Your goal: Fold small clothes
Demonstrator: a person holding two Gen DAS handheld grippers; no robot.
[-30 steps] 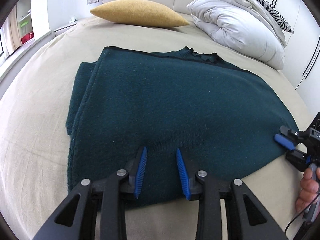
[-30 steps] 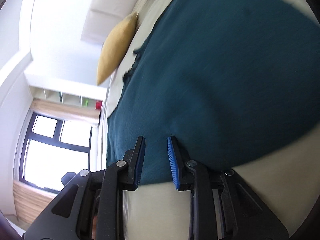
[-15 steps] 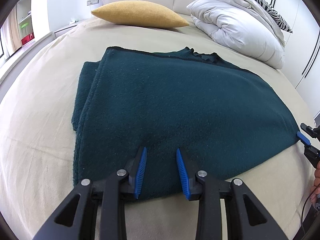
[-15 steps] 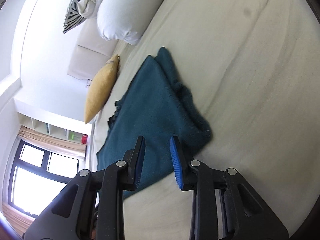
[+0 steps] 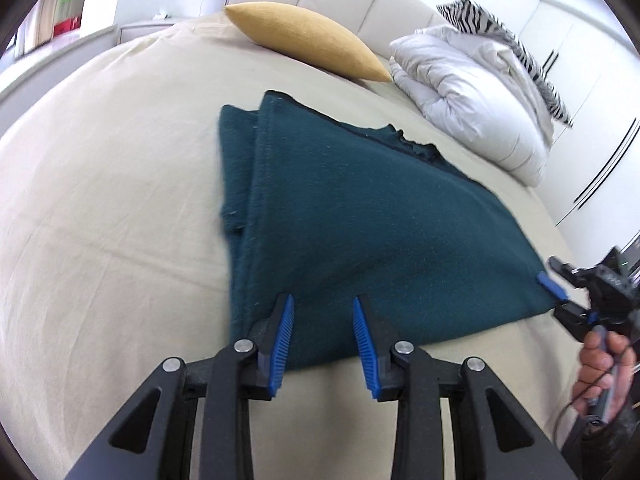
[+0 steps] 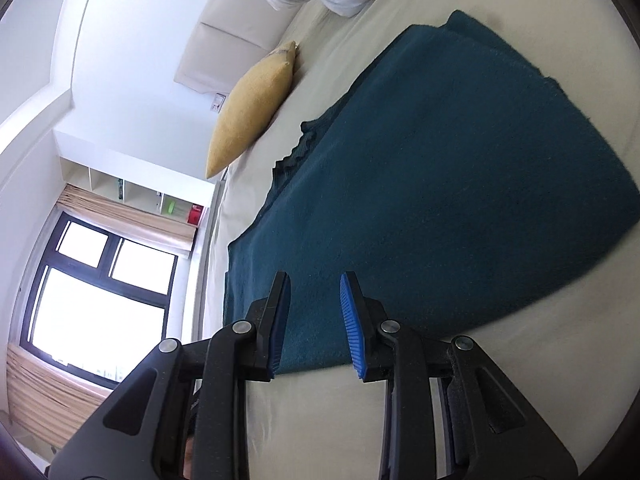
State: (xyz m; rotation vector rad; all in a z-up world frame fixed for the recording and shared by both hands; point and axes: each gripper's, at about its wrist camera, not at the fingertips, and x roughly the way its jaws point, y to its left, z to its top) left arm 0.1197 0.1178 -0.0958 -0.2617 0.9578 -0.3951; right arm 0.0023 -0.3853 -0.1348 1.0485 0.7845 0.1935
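A dark teal knitted garment point(image 5: 360, 216) lies folded flat on the beige bed sheet point(image 5: 100, 220); it also shows in the right wrist view point(image 6: 460, 200). My left gripper point(image 5: 322, 312) is open and empty, its blue pads over the garment's near edge by the left corner. My right gripper point(image 6: 312, 296) is open and empty, turned on its side at the garment's near right corner. In the left wrist view the right gripper point(image 5: 560, 294) sits at that corner, held by a hand point(image 5: 604, 364).
A mustard cushion point(image 5: 304, 44) lies at the head of the bed. A white duvet point(image 5: 472, 96) with a zebra pillow point(image 5: 492, 28) is piled at the back right. A window point(image 6: 96, 288) and shelves stand beyond the bed's left side.
My left gripper has shifted left toward the garment's left corner. My right gripper has swung back to the garment's right corner. Both stay open.
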